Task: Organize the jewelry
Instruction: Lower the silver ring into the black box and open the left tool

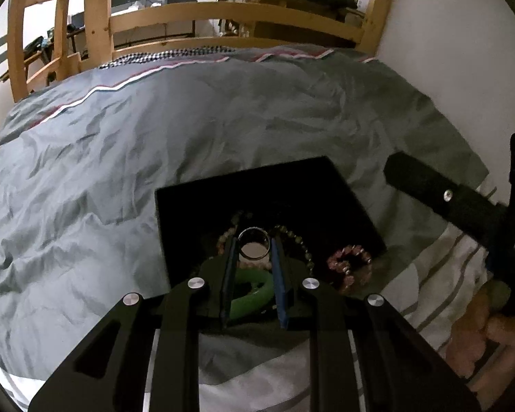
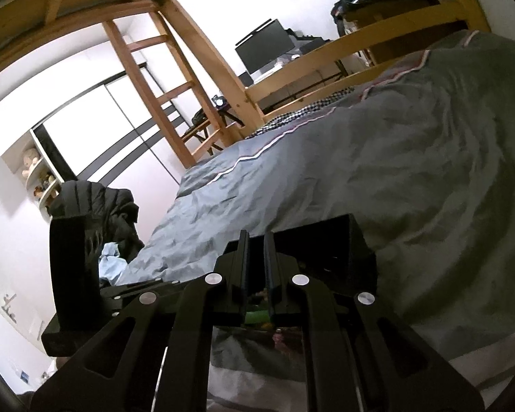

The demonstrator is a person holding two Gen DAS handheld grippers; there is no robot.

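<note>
In the left wrist view my left gripper [image 1: 254, 245] is shut on a silver metal bangle [image 1: 254, 248], held just above a black jewelry tray [image 1: 326, 199] on the bed. Below it lie a green bangle [image 1: 252, 297], a pale bead bracelet [image 1: 228, 237], an olive bead bracelet [image 1: 298, 240] and a pink bead bracelet [image 1: 350, 267] at the tray's near right corner. My right gripper [image 2: 256, 243] has its jaws nearly together with nothing visible between them, over the tray's near edge [image 2: 353, 250]; it also shows in the left wrist view [image 1: 429, 189].
A rumpled grey duvet [image 1: 154, 154] covers the bed, with a white striped sheet [image 1: 446, 267] at the near right. A wooden bed rail [image 1: 223, 17] runs along the far side and a white wall [image 1: 463, 51] on the right. A black jacket [image 2: 113, 213] lies left of the bed.
</note>
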